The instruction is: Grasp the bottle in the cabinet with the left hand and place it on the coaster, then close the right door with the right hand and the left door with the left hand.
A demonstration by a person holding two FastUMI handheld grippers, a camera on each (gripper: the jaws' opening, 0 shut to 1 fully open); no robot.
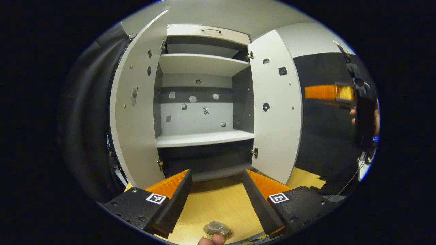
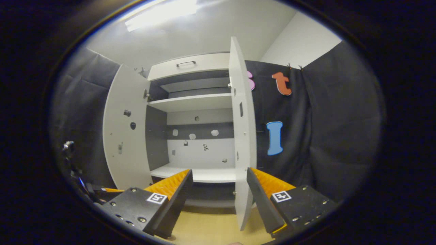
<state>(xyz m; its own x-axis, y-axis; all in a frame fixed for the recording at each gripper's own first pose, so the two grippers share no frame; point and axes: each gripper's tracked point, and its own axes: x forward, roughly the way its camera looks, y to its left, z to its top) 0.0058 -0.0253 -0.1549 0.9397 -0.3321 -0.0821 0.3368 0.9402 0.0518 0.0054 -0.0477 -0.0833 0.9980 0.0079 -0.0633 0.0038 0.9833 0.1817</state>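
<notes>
Bottle (image 1: 215, 228) on coaster (image 1: 227, 234) down low in left gripper view. Both doors wide open. Left gripper (image 1: 217, 195) and right gripper (image 2: 219, 194) spread apart, holding nothing, aimed at cabinet (image 1: 201, 136).

- Ceiling (image 2: 211, 30): white, plain, with one lit strip lamp (image 2: 160, 12) at the top of the right gripper view.
- Wall (image 1: 306, 39): white above, hung lower down with black cloth (image 2: 327, 129) to the right of the furniture.
- More black cloth (image 1: 85, 112) hangs to the left, in folds.
- Table (image 1: 218, 204): pale yellow wood, bare surface in the foreground.
- Upper drawer front (image 1: 207, 32): white, with a dark bar handle (image 1: 211, 30).
- Shelves (image 1: 201, 63): white boards on dark grey sides; the back panel (image 1: 197, 117) is white with a grey band and small stuck-on marks.
- Cables (image 1: 347, 183) trail at the right edge of the table.
</notes>
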